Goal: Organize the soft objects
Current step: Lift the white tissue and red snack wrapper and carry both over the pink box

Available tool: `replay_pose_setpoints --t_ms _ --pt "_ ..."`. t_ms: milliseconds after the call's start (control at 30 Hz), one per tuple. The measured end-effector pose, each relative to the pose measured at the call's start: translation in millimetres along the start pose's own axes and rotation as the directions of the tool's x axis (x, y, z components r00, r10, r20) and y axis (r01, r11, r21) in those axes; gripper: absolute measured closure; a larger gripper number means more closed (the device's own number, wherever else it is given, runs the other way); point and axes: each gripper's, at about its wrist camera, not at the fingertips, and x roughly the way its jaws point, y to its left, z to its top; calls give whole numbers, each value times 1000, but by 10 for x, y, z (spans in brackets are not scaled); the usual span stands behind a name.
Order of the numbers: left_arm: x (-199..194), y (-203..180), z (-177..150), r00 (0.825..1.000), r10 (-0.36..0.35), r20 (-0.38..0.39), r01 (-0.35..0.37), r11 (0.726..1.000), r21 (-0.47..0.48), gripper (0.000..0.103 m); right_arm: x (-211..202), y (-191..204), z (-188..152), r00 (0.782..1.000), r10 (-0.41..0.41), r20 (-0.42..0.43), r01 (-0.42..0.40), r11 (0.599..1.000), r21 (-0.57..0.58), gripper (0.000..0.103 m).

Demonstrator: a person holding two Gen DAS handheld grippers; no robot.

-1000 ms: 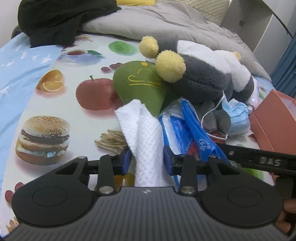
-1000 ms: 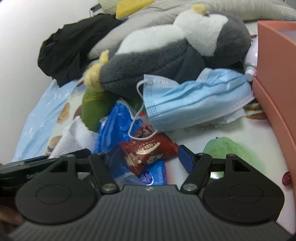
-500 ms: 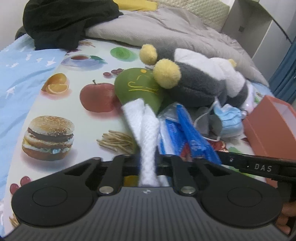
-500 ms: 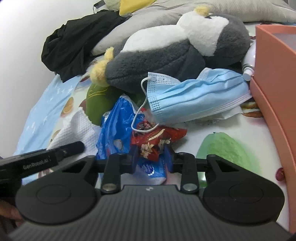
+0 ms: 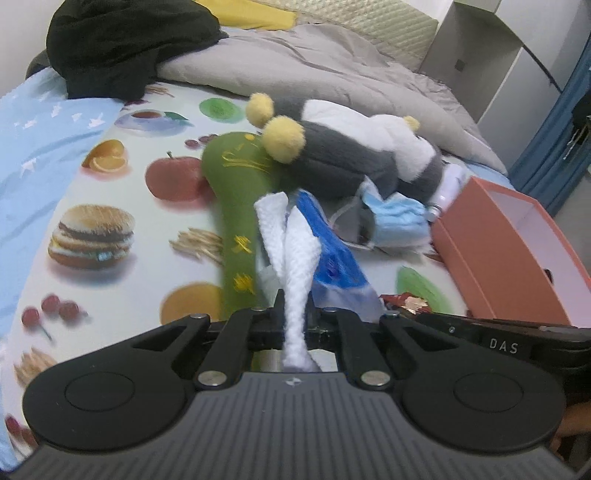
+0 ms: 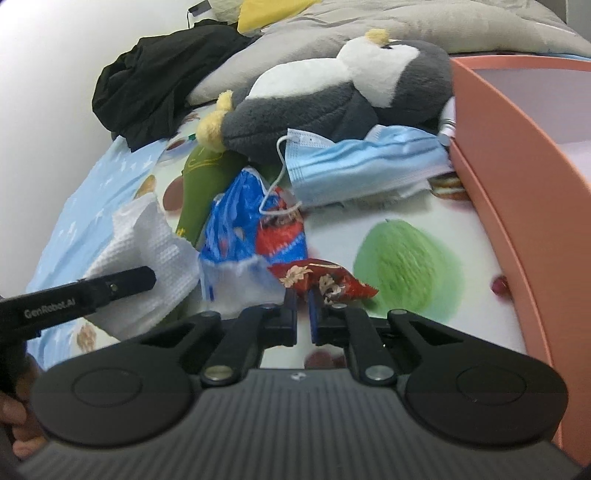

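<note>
Between its jaws, left hand-held gripper [image 5: 295,314] pinches white cloth [image 5: 291,254].

A home bedroom: bed spread with a food-print sheet [image 5: 110,206] of burgers, apples and oranges, rumpled grey duvet [image 5: 314,70], quilted headboard [image 5: 369,22], black clothing [image 5: 122,44] heaped near the wall, plush penguin [image 5: 351,155], blue curtain [image 5: 554,140] beside a white wardrobe [image 5: 491,55].

Waffle-textured white cloth [image 5: 295,258], glossy foil wrapper [image 6: 321,282], fuzzy plush [image 6: 332,103].
</note>
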Motion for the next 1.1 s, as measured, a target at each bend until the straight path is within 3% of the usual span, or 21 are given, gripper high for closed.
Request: replay_pose_setpoints --t_ms 267,500,533,567,633,667,867,1100 --pt "-143 -261 -373 996 -82 -36 81 996 -29 96 -356 -94 -308 999 -36 5 36 999 -4 95" --pt "-180 -405 -561 998 -52 -21 52 999 -11 96 -450 -200 -462 999 -54 10 53 997 62 92" --pt "-177 -404 -577 999 -46 -18 46 999 -12 96 -421 -201 -456 999 -48 5 47 996 73 86" --pt "-175 -400 -584 999 -41 -13 40 999 -14 96 -393 -192 -447 999 -45 3 45 996 81 74" --pt "-164 -389 -584 999 -32 -5 32 999 -20 96 -340 -153 -423 999 -37 13 36 996 81 57" --pt "-168 -383 -585 1000 -30 -1 30 999 -25 96 -318 -131 -408 999 -37 21 35 996 79 53" --pt "-159 -366 -577 1000 -13 19 14 999 -33 96 -70 -112 -278 996 -70 52 62 987 149 42" --pt "-143 -328 -603 1000 -4 24 5 999 -45 96 258 -78 -192 991 -133 23 128 981 149 44"
